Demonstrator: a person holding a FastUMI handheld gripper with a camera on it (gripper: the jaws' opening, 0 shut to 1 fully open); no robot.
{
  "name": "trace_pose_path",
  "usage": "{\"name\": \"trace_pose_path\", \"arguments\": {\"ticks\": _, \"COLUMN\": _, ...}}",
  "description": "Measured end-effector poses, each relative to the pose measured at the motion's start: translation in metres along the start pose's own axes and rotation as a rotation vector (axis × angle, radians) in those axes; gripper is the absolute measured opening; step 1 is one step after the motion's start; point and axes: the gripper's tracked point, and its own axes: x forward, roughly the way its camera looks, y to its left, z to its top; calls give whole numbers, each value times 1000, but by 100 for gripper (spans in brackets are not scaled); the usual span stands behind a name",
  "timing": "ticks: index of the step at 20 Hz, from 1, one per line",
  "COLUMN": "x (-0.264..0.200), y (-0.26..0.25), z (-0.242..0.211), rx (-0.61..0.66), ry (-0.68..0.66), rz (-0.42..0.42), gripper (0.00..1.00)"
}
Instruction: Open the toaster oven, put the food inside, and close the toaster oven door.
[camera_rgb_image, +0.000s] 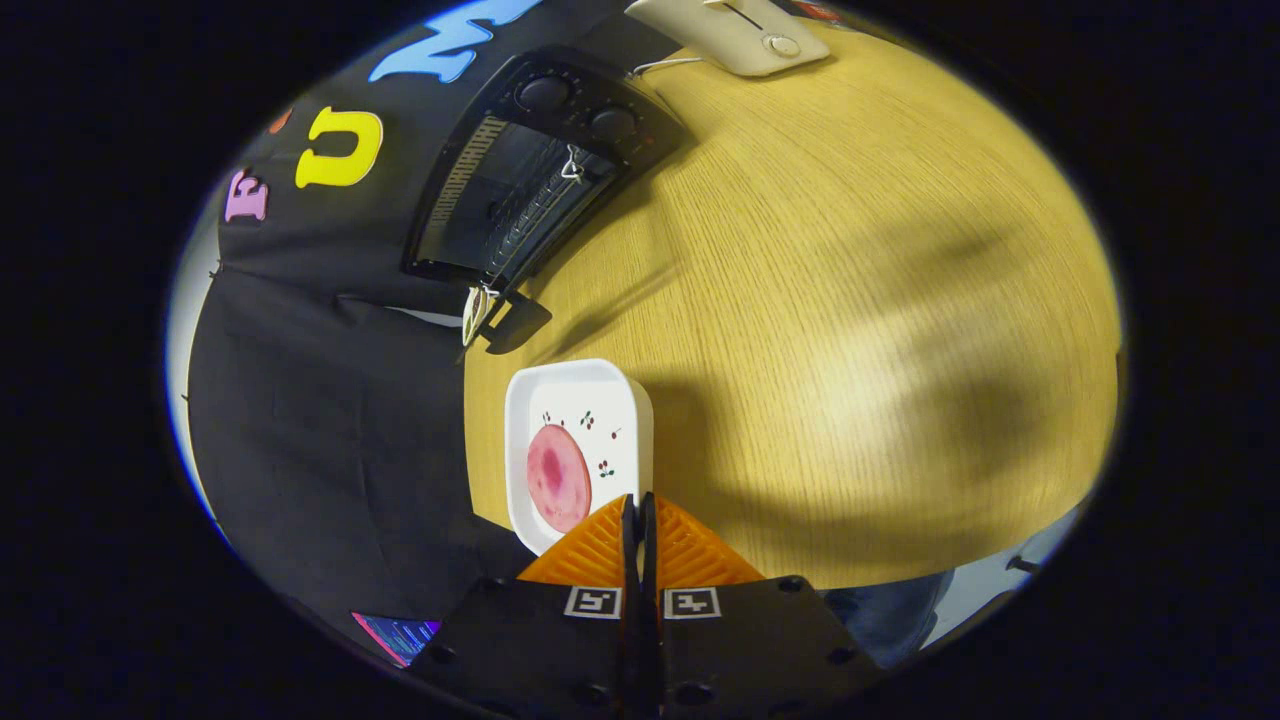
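A black toaster oven (530, 175) stands at the far side of the wooden table (850, 300), its glass door closed, two knobs beside the door. A cord loop hangs at its door handle (478, 310). Nearer to me a white square plate (610, 400) with small cherry prints holds a round pink slice of food (557, 477). My gripper (638, 510) is shut, its fingers pressed together with nothing between them, their tips just over the plate's near edge, beside the pink slice.
A beige appliance (745, 35) with a slot and a round button lies at the far end of the table. Black cloth hangs along the table's side next to the oven and the plate.
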Motion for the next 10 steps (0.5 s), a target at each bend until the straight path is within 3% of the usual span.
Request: {"name": "trace_pose_path", "arguments": {"ticks": 10, "x": 6, "y": 9, "z": 3, "rx": 93, "ry": -108, "rz": 115, "gripper": 1}}
